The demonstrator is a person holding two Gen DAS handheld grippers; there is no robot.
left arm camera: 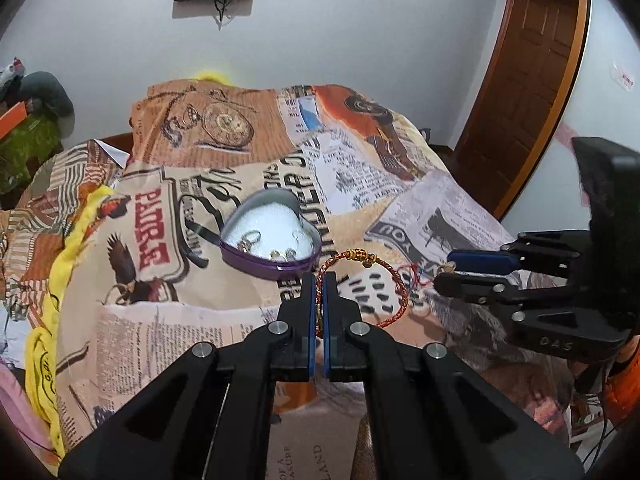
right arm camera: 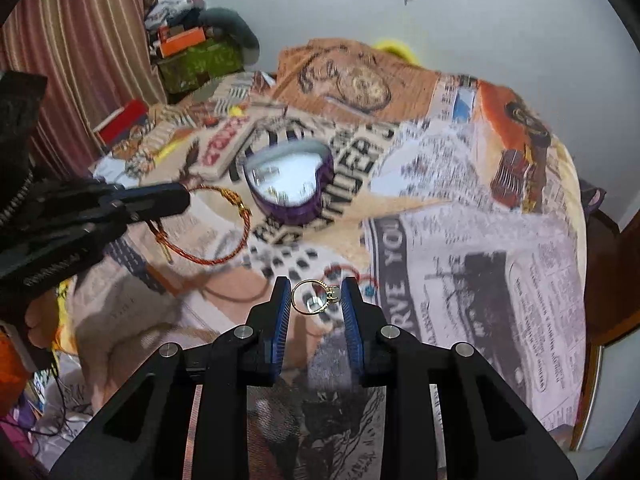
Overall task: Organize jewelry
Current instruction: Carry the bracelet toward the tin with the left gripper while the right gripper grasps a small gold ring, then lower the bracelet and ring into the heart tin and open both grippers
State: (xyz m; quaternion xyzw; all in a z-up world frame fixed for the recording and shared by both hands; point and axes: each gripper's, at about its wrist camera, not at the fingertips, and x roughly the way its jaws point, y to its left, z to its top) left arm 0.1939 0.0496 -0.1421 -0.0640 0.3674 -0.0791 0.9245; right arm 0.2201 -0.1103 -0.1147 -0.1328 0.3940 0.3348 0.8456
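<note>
Left jaws [left arm camera: 319, 280] pinching red bracelet [left arm camera: 400, 300], right jaws [right arm camera: 316, 292] gold ring [right arm camera: 314, 300] — "PATROL" bedsheet [left arm camera: 152, 232] below.

Right hand-held gripper [right arm camera: 316, 298] pinches gold ring [right arm camera: 314, 300]; left hand-held gripper [right arm camera: 176, 200] clamps red bracelet [right arm camera: 208, 236]

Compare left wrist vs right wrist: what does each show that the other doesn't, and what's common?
Left wrist only: the left tongs shut on the red braided bracelet seen from behind, and a brown wooden door.

Right wrist only: the right tongs pinching a gold ring across its width, a striped curtain, and a thin red cord on the cloth just beyond the ring.

Both: the purple heart-shaped tin holding rings, the newspaper-print bedspread, the bracelet, the white wall, and each other's tongs from the side.
</note>
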